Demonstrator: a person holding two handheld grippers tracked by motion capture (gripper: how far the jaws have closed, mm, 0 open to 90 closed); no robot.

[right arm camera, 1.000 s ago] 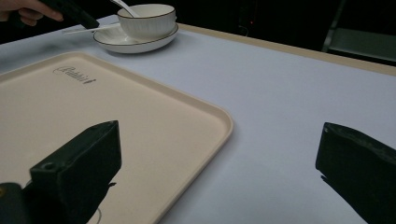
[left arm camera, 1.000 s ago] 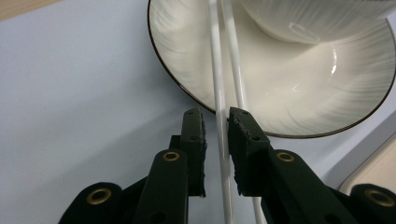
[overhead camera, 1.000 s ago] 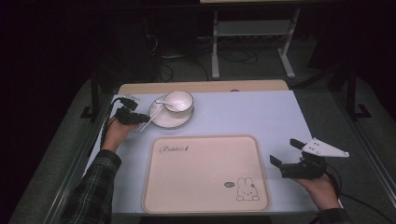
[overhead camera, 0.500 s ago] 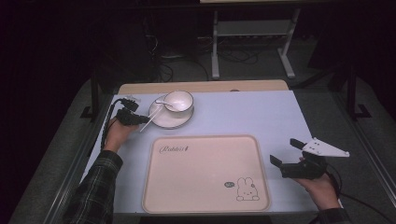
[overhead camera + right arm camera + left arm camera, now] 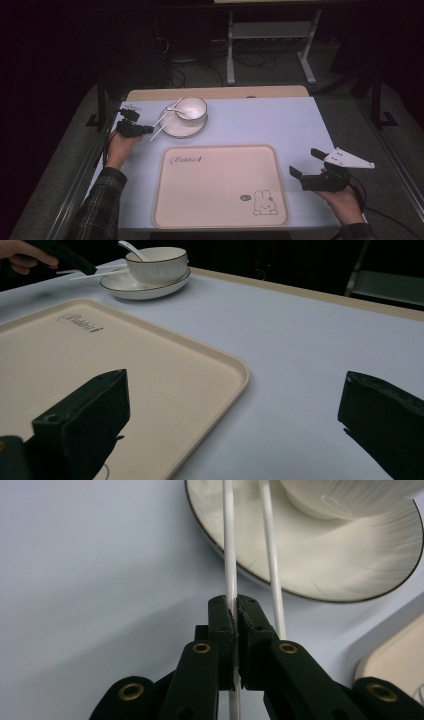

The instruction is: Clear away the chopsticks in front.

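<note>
My left gripper [image 5: 148,129] [image 5: 235,608] is at the table's far left, shut on one white chopstick [image 5: 229,550]. A second chopstick [image 5: 270,555] runs alongside, just outside the right jaw. Both chopsticks [image 5: 161,128] lean on the rim of a white plate [image 5: 176,130] [image 5: 320,570]. On that plate stands a white bowl [image 5: 191,108] [image 5: 157,262] with a spoon [image 5: 174,107] [image 5: 131,248] in it. My right gripper [image 5: 304,161] [image 5: 235,385] is open and holds nothing, just off the right edge of the beige tray [image 5: 220,185] [image 5: 125,355].
The tray has a rabbit drawing [image 5: 263,202] at its near right corner and nothing on it. The pale blue table top [image 5: 270,120] ends at a wooden strip [image 5: 220,93] along the far edge. A metal stand [image 5: 270,35] is on the floor beyond.
</note>
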